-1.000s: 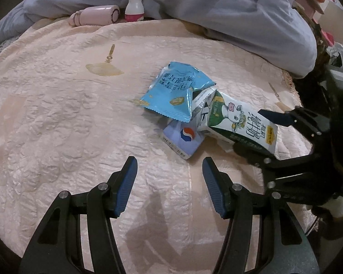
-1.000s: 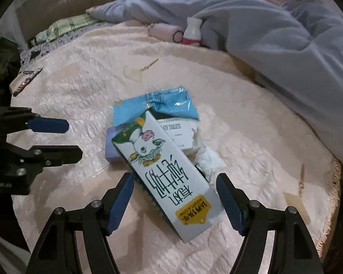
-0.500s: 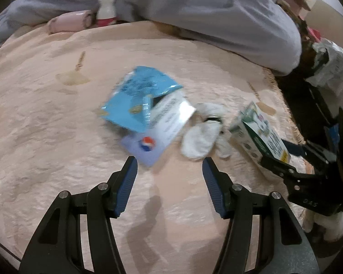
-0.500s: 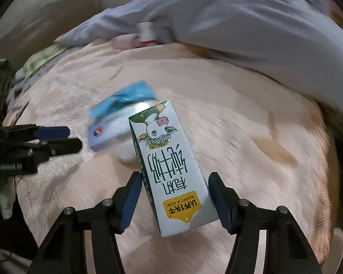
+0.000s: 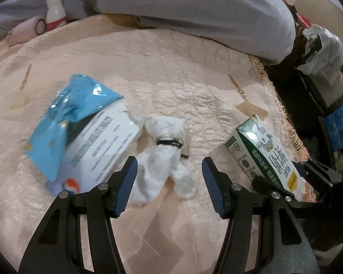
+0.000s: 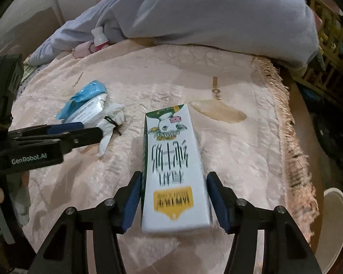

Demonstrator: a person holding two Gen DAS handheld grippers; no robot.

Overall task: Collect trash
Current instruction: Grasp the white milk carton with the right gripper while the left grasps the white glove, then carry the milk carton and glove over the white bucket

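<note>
1. My right hand-held gripper [image 6: 173, 202] grips the milk carton [image 6: 175, 166], long axis pointing away from me, jaws closing.
2. My left hand-held gripper [image 5: 169, 183], unclenched but narrowing, hovers above the crumpled tissue [image 5: 164, 157] on the bed [image 5: 171, 68].

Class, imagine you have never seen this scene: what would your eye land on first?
Most striking is the milk carton with its cartoon cow, gripped between the closing jaws of the right gripper. Next, the blue wrapper and crumpled white tissue lying on the pink bedspread, just ahead of the left gripper.
</note>
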